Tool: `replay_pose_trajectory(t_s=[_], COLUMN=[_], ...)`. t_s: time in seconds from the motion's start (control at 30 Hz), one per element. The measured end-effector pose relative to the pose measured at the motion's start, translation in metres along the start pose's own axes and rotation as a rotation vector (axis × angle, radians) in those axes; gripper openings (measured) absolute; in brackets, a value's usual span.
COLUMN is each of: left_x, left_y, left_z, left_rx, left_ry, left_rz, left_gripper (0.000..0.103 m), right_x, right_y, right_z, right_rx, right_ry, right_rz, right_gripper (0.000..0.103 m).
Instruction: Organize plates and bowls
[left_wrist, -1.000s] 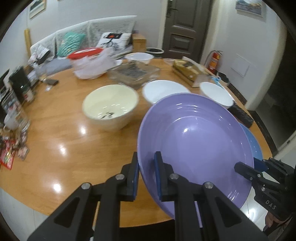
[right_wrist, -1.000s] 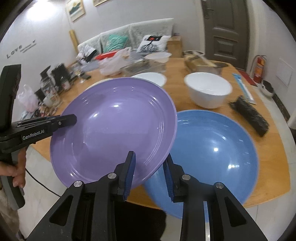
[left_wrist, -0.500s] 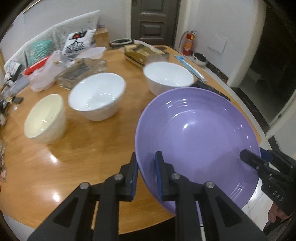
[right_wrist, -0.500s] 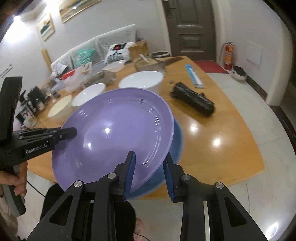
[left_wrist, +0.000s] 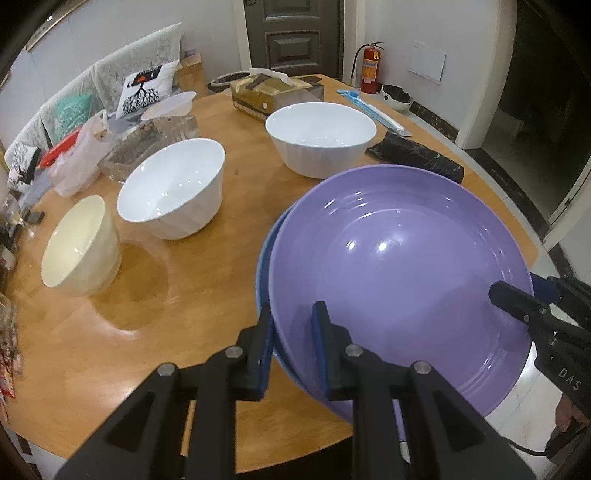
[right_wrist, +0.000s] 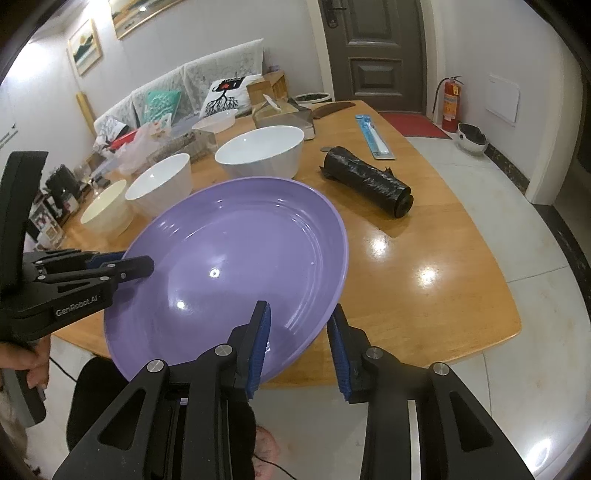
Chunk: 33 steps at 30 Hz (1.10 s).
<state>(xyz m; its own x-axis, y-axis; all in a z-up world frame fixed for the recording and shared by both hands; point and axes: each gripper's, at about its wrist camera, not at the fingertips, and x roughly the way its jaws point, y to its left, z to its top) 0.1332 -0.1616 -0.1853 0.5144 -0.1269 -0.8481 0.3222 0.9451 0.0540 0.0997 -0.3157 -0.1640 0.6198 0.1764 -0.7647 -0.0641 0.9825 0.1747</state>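
Both grippers, left gripper (left_wrist: 293, 341) and right gripper (right_wrist: 299, 341), are loosening around the purple plate (left_wrist: 399, 266), rim between their spreading jaws, atop the blue plate (left_wrist: 264, 258). Releasing unevenly risks sliding it off-centre toward the table (left_wrist: 184, 332) edge; white bowls (left_wrist: 173, 188) are waiting beyond.

The right gripper (right_wrist: 298, 341) has its jaws opening, with the near rim of the purple plate (right_wrist: 236, 269) between them; the left pad lies against the plate's inner face, the right pad stands apart from the rim. The left gripper (right_wrist: 122, 264) straddles the plate's left rim. Behind the plate on the desk (right_wrist: 424, 280) stand a cream bowl (right_wrist: 105, 210) and two white bowls (right_wrist: 160, 186) (right_wrist: 262, 151), with a black roll (right_wrist: 367, 181) to the right.
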Motion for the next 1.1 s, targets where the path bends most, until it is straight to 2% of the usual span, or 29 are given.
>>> replay_pose_trajectory(t_s=[0.2,0.5,0.77,0.87,1.1], left_x=[-0.002,0.007,0.011,0.012,0.012], left_y=[-0.001,0.003,0.0,0.001,0.006], left_z=[-0.003,-0.003,-0.003,-0.001,0.001], left_rx=[0.037,0.04,0.057,0.045,0.017], left_ry=[-0.006,0.0,-0.026,-0.032,-0.035], left_rz=[0.053,0.075,0.105,0.103,0.082], left_gripper=[0.017,0.016,0.018,0.018,0.019], right_x=[0.008,0.015,0.019,0.022,0.026], right_y=[0.007,0.012,0.016,0.018,0.019], right_z=[0.0,0.001,-0.001,-0.001,-0.001], right_rx=[-0.01,-0.029,-0.059,-0.069,-0.085], right_ry=[0.017,0.029,0.021,0.023,0.018], right_rz=[-0.008,-0.031,-0.069,-0.078,-0.101], right_gripper=[0.028,0.03,0.033,0.037,0.039])
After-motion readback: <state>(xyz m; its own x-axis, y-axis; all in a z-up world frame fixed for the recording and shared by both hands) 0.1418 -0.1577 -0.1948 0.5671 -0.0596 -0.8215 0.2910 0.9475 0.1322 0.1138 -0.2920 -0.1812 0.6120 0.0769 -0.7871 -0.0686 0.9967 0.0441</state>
